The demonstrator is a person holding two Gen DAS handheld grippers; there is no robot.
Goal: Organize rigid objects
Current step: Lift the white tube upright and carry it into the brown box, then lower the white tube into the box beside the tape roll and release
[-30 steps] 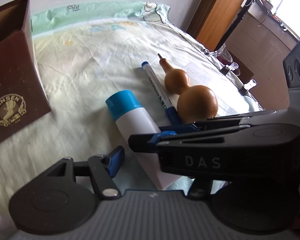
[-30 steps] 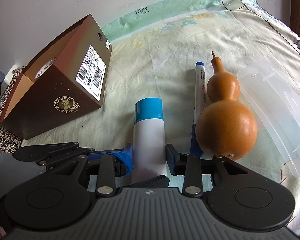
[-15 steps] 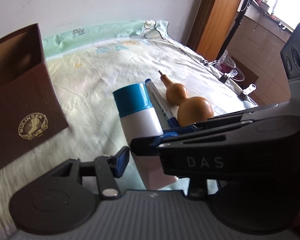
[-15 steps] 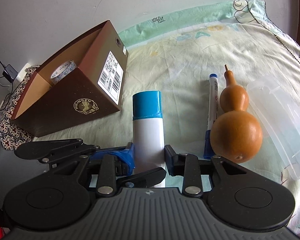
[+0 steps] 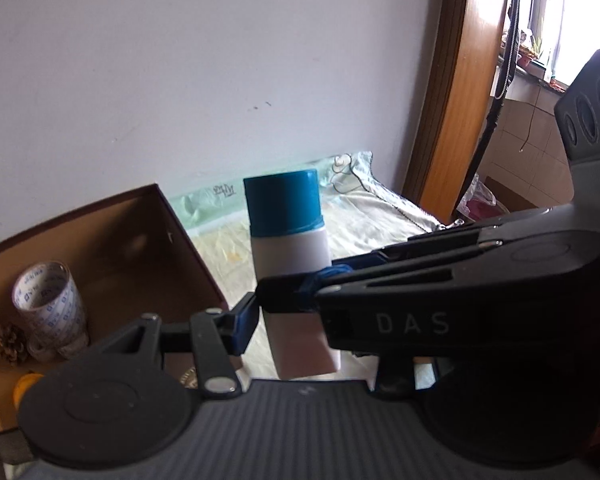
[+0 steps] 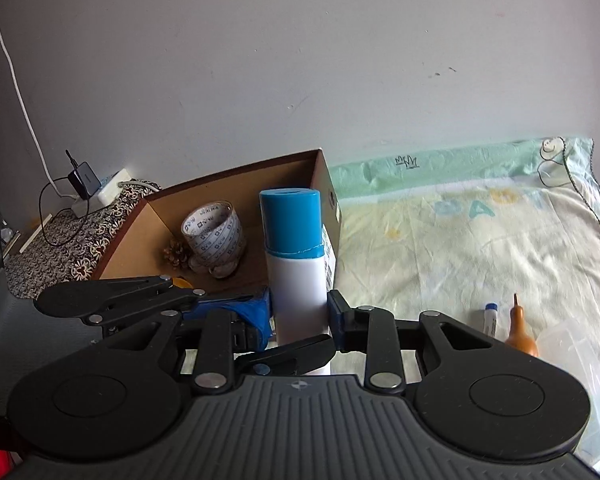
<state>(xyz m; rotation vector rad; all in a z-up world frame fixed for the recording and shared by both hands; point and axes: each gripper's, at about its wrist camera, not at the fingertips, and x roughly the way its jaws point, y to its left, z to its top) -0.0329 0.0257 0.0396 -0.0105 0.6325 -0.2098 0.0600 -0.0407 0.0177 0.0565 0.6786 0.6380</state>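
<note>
Here, item by item:

- White bottle with blue cap point(image 6: 296, 276): held upright in the air between both grippers, cap uppermost, white body below. From the right wrist camera it stands in front of the open brown box; from the left wrist camera it sits just right of the box's near corner point(image 5: 288, 236).
- Right gripper point(image 6: 300, 314): jaws narrow, having just been closing, with the bottle between them; both blue pads press against the white body, one on each side, low on the bottle.
- Left gripper point(image 5: 296, 320): jaws partly drawn in, the bottle's lower end between them; its left blue pad point(image 5: 244, 326) lies against the bottle's side. Its far finger is hidden behind the right gripper's black body, which crosses the view and bears the letters "DAS". It appears to hold the bottle below the right gripper's pads.
- Brown cardboard box point(image 6: 236, 184): open-topped, standing at the left end of the bed beside the wall.
- Roll of clear printed tape point(image 6: 214, 232): inside the box, leaning toward its back wall.
- Pine cone point(image 6: 176, 254): inside the box, touching the tape roll's left side.
- Small orange item point(image 5: 26, 384): on the box floor, too hidden to identify.
- Bed sheet point(image 6: 460, 248): pale, printed, wrinkled.
- Wooden gourd point(image 6: 520, 328): lying on the sheet, well right of the bottle.
- Blue-capped marker point(image 6: 490, 316): just left of the gourd.
- Clear plastic lid point(image 6: 568, 344): right of the gourd, at the sheet's edge.
</note>
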